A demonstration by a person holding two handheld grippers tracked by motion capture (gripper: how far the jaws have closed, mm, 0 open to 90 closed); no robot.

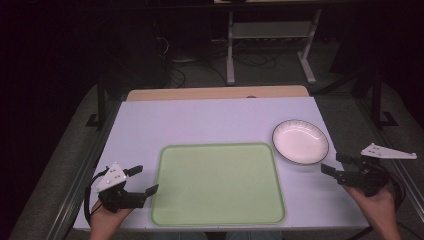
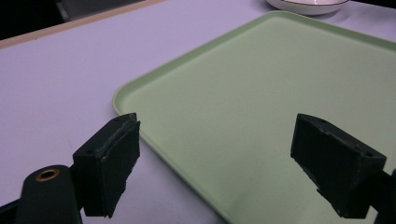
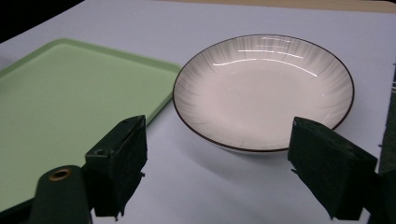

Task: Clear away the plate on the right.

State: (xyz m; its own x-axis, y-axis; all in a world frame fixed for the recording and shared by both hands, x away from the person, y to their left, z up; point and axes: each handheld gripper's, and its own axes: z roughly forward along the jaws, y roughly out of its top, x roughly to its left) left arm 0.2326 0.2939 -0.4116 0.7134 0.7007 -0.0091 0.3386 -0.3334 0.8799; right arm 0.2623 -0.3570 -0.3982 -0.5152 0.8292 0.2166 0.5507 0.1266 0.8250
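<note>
The plate (image 3: 264, 91) is white, shallow, round (thin dark rim).

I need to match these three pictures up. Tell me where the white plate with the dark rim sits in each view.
High view: the white plate lies right of centre, just off the green tray's far right corner.
Left gripper view: a sliver of the plate at the top edge, beyond the tray.
Right gripper view: the plate centre, above the open jaws, tray at left.
Shared landmark: the tray corner nearest the plate.
</note>
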